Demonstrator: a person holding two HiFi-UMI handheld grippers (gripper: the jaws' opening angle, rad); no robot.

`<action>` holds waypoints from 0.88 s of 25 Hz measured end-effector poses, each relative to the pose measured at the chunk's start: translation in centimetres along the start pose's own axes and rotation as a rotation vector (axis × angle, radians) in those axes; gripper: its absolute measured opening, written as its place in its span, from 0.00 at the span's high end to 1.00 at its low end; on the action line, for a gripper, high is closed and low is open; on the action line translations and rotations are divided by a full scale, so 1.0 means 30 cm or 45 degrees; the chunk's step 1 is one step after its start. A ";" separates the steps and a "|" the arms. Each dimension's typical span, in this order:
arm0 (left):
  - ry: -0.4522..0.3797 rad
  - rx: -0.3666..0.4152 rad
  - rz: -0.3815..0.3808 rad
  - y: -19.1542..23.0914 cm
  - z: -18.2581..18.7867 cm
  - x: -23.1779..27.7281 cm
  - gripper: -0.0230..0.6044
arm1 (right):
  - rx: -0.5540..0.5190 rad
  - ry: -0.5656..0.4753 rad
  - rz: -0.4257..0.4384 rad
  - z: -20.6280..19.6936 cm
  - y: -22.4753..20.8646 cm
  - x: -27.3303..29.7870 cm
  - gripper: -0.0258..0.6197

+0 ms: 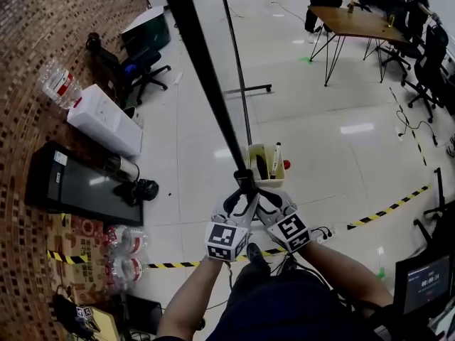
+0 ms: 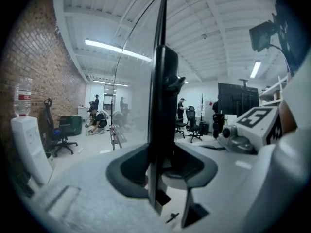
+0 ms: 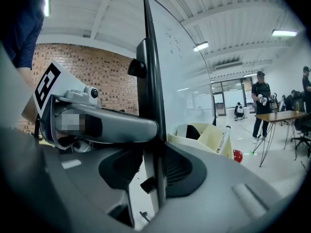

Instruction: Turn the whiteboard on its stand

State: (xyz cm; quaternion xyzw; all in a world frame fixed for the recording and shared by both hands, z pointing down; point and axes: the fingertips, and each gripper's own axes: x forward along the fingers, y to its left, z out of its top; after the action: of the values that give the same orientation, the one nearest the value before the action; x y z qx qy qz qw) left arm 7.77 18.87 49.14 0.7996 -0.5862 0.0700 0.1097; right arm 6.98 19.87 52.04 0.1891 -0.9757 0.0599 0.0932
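Observation:
I see the whiteboard (image 1: 206,69) edge-on from above, a dark bar that runs from the top of the head view down to my hands. Its stand pole and foot (image 1: 245,89) rest on the floor beyond. A cream marker tray (image 1: 257,155) hangs at its lower edge. My left gripper (image 1: 238,199) and right gripper (image 1: 264,199) meet at the board's near edge, one from each side. In the left gripper view the black frame (image 2: 158,81) runs between the left gripper's (image 2: 158,166) pads. The right gripper (image 3: 155,166) clamps the same frame (image 3: 150,81), with the white surface to its right.
A brick wall lies on the left, with a white water dispenser (image 1: 105,119), a black screen lying flat (image 1: 85,187) and packs of bottles (image 1: 124,254). An office chair (image 1: 138,66) stands behind. A wooden table (image 1: 355,23) with people is far right. Yellow-black tape (image 1: 387,208) crosses the floor.

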 end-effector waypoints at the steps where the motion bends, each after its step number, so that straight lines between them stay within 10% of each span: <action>1: 0.003 0.000 0.026 0.000 -0.008 -0.012 0.70 | -0.010 0.005 0.012 -0.008 0.013 -0.006 0.76; 10: 0.026 -0.009 0.115 -0.073 -0.051 -0.092 0.70 | -0.004 0.018 0.083 -0.049 0.092 -0.089 0.77; 22: -0.003 -0.043 -0.026 -0.190 -0.086 -0.149 0.71 | -0.007 0.077 -0.030 -0.081 0.137 -0.188 0.76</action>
State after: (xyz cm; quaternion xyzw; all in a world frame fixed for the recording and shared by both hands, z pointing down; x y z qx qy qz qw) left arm 11.90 25.30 50.03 0.8037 -0.5793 0.0578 0.1232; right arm 10.94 26.05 52.91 0.1985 -0.9703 0.0619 0.1238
